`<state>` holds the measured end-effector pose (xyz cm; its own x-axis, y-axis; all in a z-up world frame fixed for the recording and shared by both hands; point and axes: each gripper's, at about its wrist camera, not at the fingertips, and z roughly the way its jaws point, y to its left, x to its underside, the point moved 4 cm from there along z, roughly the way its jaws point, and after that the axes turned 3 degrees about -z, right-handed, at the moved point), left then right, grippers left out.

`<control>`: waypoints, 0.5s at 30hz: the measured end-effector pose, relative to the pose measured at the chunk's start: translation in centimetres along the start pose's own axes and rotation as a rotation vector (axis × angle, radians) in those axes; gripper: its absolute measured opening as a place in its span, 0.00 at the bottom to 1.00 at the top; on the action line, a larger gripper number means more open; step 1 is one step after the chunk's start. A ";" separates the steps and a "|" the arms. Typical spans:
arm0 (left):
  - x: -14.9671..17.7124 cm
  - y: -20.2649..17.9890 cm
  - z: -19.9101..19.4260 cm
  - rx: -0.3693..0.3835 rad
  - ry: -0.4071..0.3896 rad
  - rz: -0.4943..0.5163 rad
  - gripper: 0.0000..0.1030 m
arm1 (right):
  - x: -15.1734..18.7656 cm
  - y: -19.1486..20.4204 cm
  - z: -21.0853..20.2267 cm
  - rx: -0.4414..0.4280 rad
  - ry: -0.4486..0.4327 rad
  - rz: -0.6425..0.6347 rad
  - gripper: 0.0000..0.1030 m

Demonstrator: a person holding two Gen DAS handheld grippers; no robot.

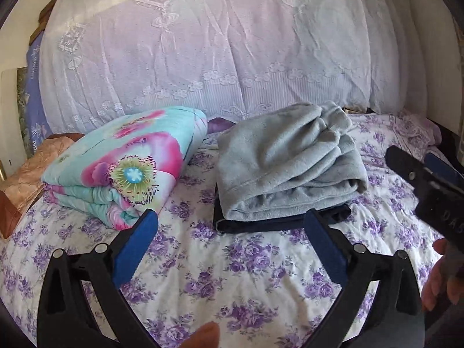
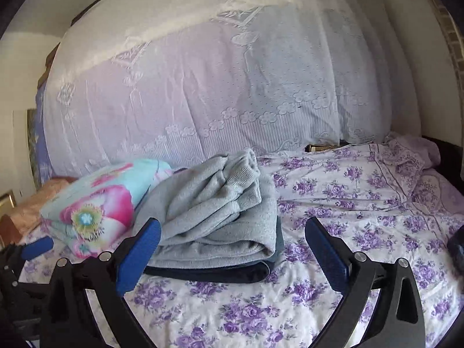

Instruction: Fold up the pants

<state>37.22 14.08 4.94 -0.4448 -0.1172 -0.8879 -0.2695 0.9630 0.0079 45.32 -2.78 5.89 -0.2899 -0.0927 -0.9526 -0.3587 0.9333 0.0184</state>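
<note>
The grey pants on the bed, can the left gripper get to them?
Probably yes. The left gripper is open, and only bare flowered bedsheet lies between it and the folded grey pants.

Pale grey pants (image 1: 285, 162), purple-flowered white sheet (image 1: 249, 264), turquoise-pink floral quilt (image 1: 127, 165)

Both fisheye views are lit by bright, soft daylight that seems to come from the upper left, where the top of the lace cover (image 2: 203, 87) washes out to a hazy near-white glare in the right wrist view. Straight lines bow strongly toward the rims, and the corners fall to black vignette. Shadows are soft, with only a thin dark band under the grey folded pants (image 1: 284, 168), while the near black frames and the fingertip (image 1: 207, 335) at the bottom edge are blurred.
</note>
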 end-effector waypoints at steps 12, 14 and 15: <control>0.0 -0.3 -0.2 0.013 -0.003 -0.016 0.95 | 1.3 0.3 1.1 -0.040 0.049 0.024 0.97; 0.1 -0.3 -0.2 0.014 0.001 -0.018 0.95 | 1.4 0.4 1.2 -0.051 0.056 0.028 0.97; 0.1 -0.3 -0.2 0.013 0.002 -0.019 0.95 | 1.4 0.5 1.2 -0.052 0.057 0.025 0.97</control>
<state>37.14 13.70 4.93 -0.4411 -0.1357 -0.8871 -0.2668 0.9636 -0.0148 45.77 -2.00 4.20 -0.3492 -0.0903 -0.9327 -0.3957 0.9165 0.0594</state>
